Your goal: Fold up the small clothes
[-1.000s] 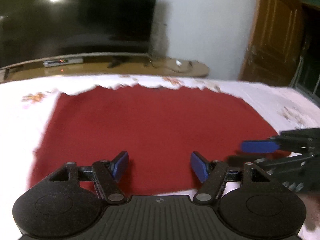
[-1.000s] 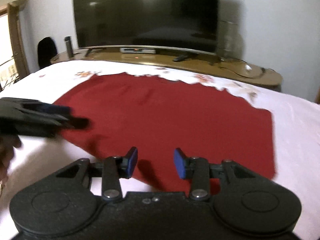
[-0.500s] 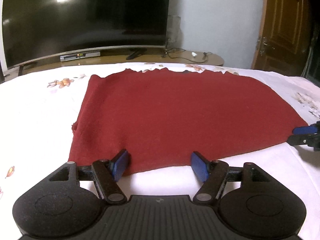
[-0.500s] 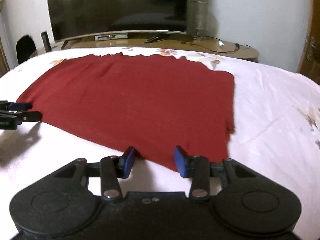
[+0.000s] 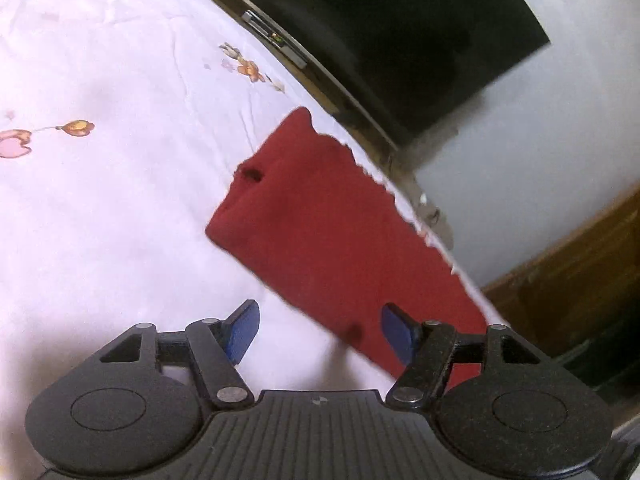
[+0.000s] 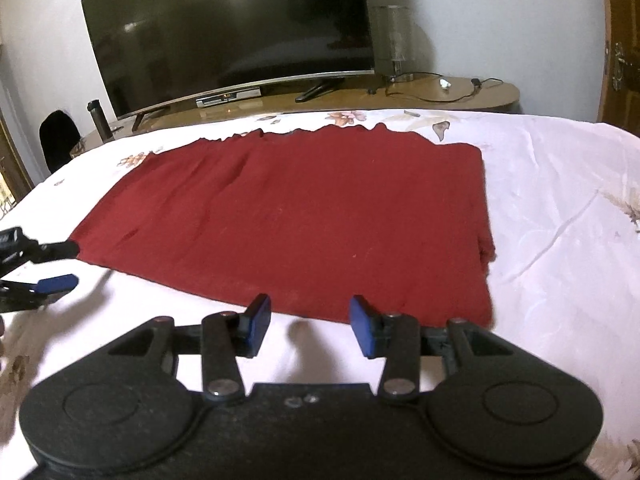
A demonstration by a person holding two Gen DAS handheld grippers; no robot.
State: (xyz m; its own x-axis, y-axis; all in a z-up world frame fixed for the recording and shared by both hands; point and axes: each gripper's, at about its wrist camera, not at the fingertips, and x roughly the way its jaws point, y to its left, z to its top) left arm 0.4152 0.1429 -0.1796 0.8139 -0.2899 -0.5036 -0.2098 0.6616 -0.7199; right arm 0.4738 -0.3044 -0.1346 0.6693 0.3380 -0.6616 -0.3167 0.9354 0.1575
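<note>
My bed has a white sheet with flowers, and a big dark TV stands on a long wooden desk behind it. The red cloth lies flat on the bed. My right tongs are open at its near edge. My left tongs are open too, and have tipped sideways at the cloth's left corner.
</note>
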